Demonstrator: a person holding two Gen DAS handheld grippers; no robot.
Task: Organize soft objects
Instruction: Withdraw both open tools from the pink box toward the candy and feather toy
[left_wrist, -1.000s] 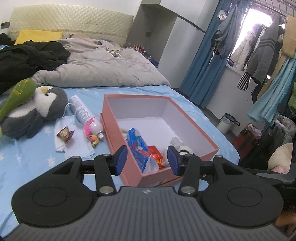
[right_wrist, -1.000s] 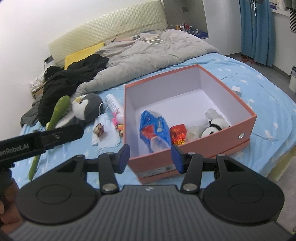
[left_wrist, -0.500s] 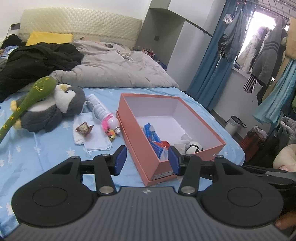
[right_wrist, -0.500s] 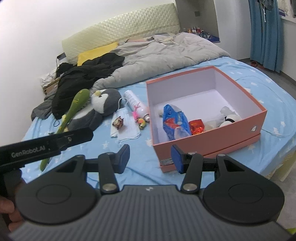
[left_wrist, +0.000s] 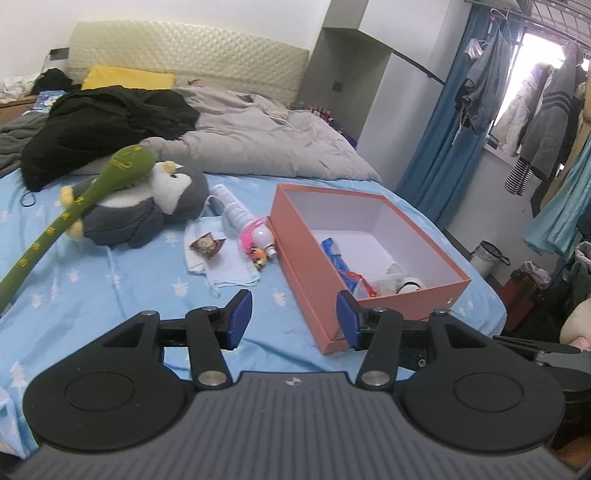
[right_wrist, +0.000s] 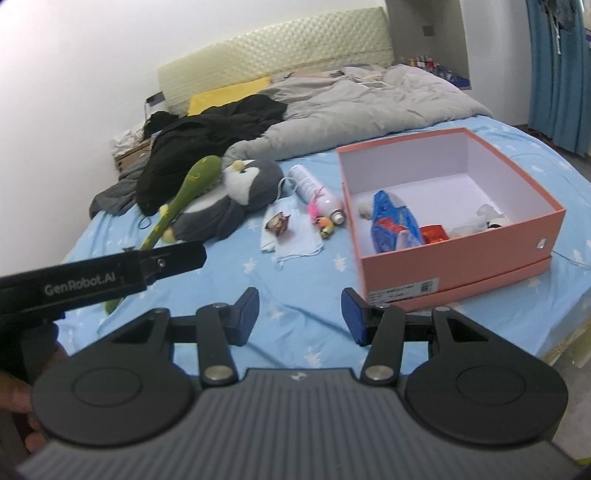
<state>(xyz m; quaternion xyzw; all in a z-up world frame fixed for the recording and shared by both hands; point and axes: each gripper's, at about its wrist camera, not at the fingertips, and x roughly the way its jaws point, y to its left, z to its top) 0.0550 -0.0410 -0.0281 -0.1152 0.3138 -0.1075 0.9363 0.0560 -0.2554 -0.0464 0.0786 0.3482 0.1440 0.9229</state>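
We've got a few bits in the box (right_wrist: 461, 254) already, but penguin (left_wrist: 147, 206) & green plush (left_wrist: 92, 195) wait on bed w/ both grippers' fingers (left_wrist: 239, 317) spread, empty.

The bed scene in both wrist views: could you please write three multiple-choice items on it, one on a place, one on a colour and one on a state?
1. Where does the penguin plush lie?
A. inside the box
B. on the blue sheet, outside the box
C. on the floor

2. What colour is the box outside?
A. salmon pink
B. green
C. black

3. How is the left gripper?
A. shut on the plush
B. shut on the face mask
C. open, holding nothing

Answers: 1 B, it rests on the sheet beside the green plush stick. 2 A, its outer walls are salmon pink. 3 C, only bedding shows between its fingers.
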